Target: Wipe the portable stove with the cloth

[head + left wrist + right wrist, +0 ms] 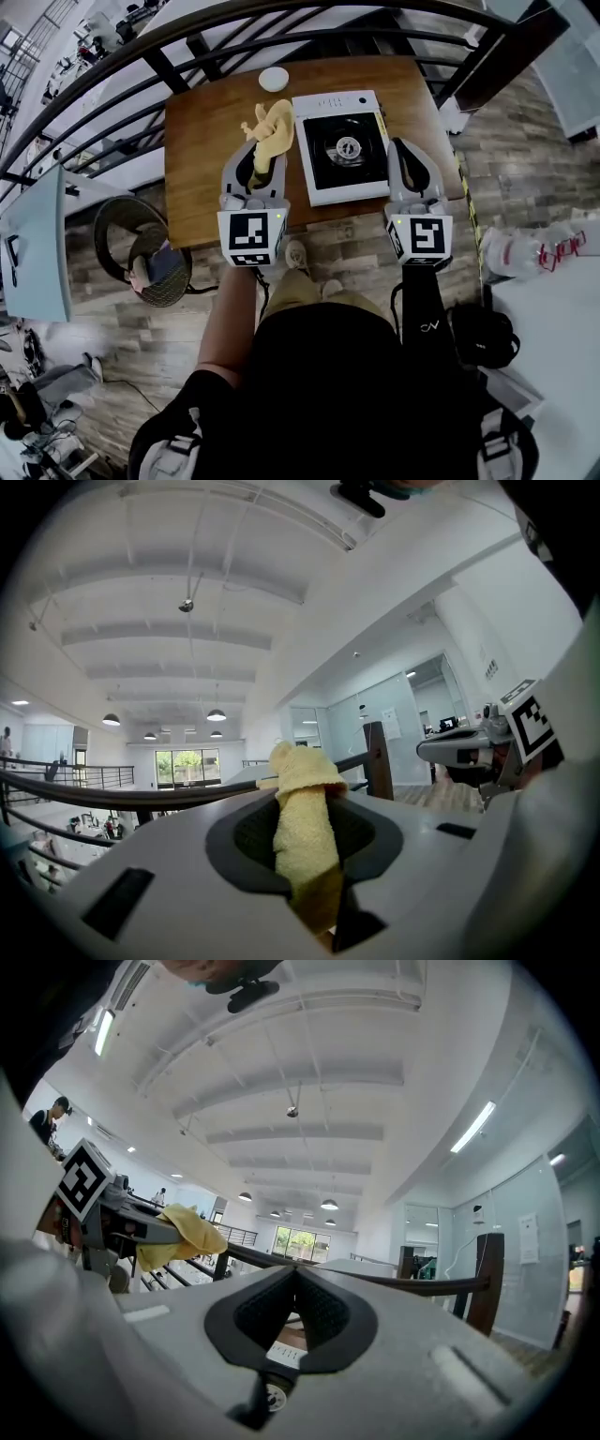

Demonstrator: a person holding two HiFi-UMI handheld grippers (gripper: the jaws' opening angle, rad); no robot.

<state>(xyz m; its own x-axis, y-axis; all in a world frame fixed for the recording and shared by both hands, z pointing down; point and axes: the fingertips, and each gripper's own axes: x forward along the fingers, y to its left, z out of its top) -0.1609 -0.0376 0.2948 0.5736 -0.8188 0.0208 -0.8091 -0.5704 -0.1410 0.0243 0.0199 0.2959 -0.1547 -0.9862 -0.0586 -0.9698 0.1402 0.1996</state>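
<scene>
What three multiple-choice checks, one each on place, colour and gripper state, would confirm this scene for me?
1. The portable stove stands:
A. in a sink
B. on the wooden table
C. on a shelf

2. The cloth is:
A. blue
B. red
C. yellow

3. The right gripper is:
A. shut on nothing
B. shut on the cloth
C. wide open

Answers:
1 B: the head view shows the stove on the tabletop, ahead of both grippers.
2 C: the cloth pinched in the left gripper is yellow in every view.
3 A: the right gripper view shows its jaws meeting at the tips with nothing between them.
</scene>
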